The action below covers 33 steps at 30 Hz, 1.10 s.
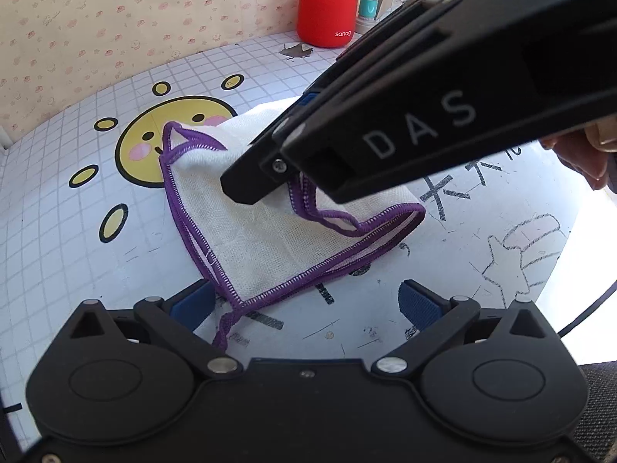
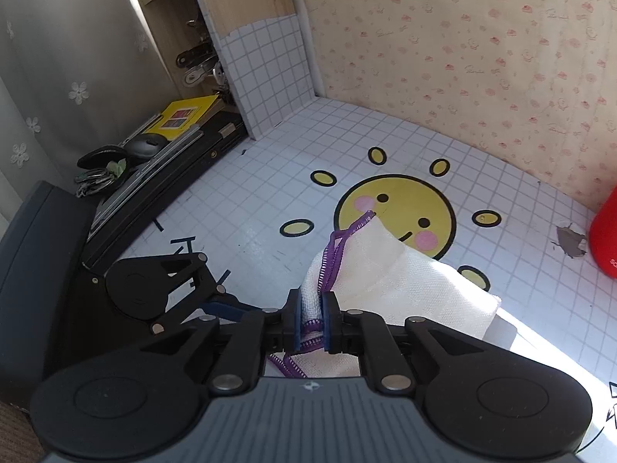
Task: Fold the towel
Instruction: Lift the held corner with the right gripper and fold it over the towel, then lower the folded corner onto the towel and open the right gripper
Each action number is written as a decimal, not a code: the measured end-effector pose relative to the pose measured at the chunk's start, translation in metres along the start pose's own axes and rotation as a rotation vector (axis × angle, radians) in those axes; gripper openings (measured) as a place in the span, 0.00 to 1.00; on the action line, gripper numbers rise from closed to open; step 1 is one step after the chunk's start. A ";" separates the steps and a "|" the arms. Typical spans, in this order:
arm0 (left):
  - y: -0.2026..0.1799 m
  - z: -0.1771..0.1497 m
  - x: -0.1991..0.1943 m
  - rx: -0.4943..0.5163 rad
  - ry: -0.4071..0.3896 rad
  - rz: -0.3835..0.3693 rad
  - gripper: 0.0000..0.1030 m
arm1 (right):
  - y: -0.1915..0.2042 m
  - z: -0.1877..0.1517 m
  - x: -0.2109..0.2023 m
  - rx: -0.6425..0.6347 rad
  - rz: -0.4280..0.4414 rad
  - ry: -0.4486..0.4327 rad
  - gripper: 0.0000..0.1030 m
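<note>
A white towel with purple stitched edging [image 1: 266, 239] lies partly folded on the tiled table, over the sun drawing. My left gripper [image 1: 308, 305] is open and empty, its blue pads either side of the towel's near corner. My right gripper [image 2: 311, 324] is shut on the towel [image 2: 389, 274], pinching a purple-edged corner and lifting it above the rest. In the left wrist view the right gripper [image 1: 285, 181] reaches in from the upper right over the towel's middle.
A red speaker [image 1: 326, 15] and a small teal item [image 1: 367, 7] stand by the wall at the back. A shelf with books, a mouse and keys [image 2: 154, 142] is to the left. The tabletop [image 1: 77, 231] has a torn patch [image 1: 295, 51].
</note>
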<state>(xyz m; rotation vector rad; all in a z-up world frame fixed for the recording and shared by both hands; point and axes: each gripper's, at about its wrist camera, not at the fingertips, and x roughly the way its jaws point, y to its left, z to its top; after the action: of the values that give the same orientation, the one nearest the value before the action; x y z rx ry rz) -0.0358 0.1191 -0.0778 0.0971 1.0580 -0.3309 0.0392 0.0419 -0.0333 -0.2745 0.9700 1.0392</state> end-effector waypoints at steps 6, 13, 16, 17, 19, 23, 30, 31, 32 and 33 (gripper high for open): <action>0.006 -0.006 -0.002 -0.028 0.013 0.020 0.98 | 0.003 0.002 0.003 0.006 0.073 0.000 0.38; 0.012 -0.012 -0.012 -0.061 -0.006 0.025 0.98 | -0.008 -0.001 0.005 0.012 -0.039 0.008 0.38; 0.009 -0.006 -0.023 -0.051 -0.047 -0.007 0.98 | -0.012 -0.003 0.008 0.010 -0.048 0.022 0.38; 0.006 -0.002 -0.026 -0.042 -0.057 -0.013 0.98 | -0.013 -0.004 0.010 0.010 -0.051 0.026 0.38; 0.002 0.005 -0.028 -0.027 -0.065 -0.034 0.98 | -0.016 -0.005 0.012 0.009 -0.057 0.035 0.38; -0.013 0.015 -0.025 0.015 -0.061 -0.057 0.98 | -0.025 -0.005 0.014 0.010 -0.073 0.037 0.38; -0.021 0.014 -0.002 0.048 0.006 -0.055 0.98 | -0.036 0.009 0.021 -0.001 -0.036 0.015 0.39; -0.020 0.013 0.000 0.047 0.013 -0.051 0.98 | -0.036 0.012 0.022 -0.008 -0.025 0.012 0.39; -0.020 0.012 0.002 0.042 0.020 -0.049 0.98 | -0.036 0.015 0.024 -0.014 -0.013 0.009 0.39; -0.019 0.011 0.003 0.040 0.021 -0.048 0.98 | -0.036 0.018 0.026 -0.021 -0.004 0.007 0.39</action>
<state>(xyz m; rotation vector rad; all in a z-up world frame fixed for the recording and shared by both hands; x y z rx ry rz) -0.0312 0.0974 -0.0736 0.1111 1.0758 -0.3954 0.0830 0.0499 -0.0519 -0.2972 0.9652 1.0461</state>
